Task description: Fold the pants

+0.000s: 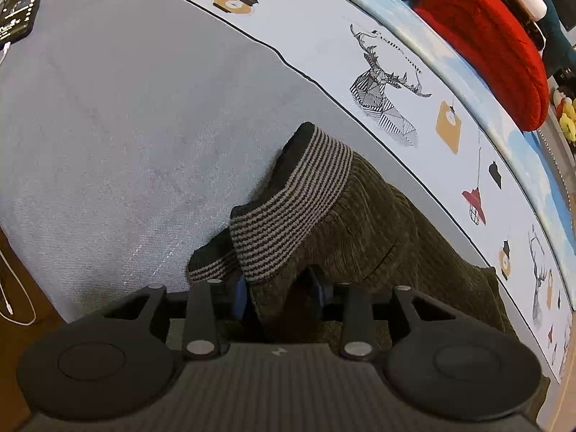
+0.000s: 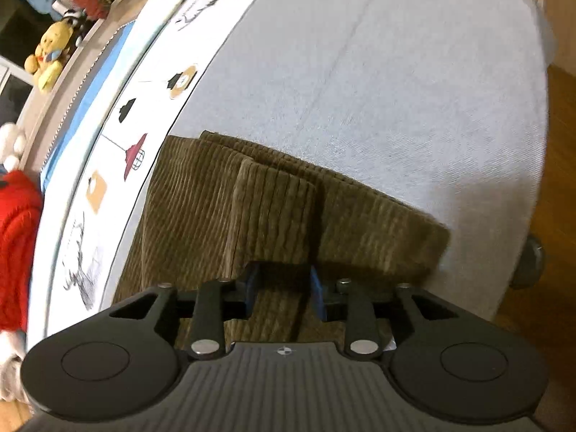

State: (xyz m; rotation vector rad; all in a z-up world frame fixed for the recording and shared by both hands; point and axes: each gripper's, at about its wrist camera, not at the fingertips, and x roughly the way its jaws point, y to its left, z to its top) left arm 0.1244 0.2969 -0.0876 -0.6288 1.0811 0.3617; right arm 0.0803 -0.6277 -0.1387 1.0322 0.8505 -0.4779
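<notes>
Olive-brown corduroy pants (image 1: 378, 223) lie on a grey bed sheet (image 1: 126, 126). Their striped elastic waistband (image 1: 288, 208) stands up in a peak just ahead of my left gripper (image 1: 280, 295). That gripper's blue pads are apart, with a bunch of waist fabric loosely between them. In the right wrist view the pants (image 2: 201, 198) lie folded in layers. A raised ridge of corduroy runs between the parted blue pads of my right gripper (image 2: 284, 288), which do not seem to press on it.
A white cover printed with deer and lamps (image 1: 396, 82) borders the sheet. A red knit item (image 1: 486, 46) lies beyond it. A phone (image 1: 18, 10) and a white cable (image 1: 14, 298) sit at the left edge. A yellow plush toy (image 2: 48, 54) sits on a ledge. Wooden floor (image 2: 558, 180) shows past the bed's edge.
</notes>
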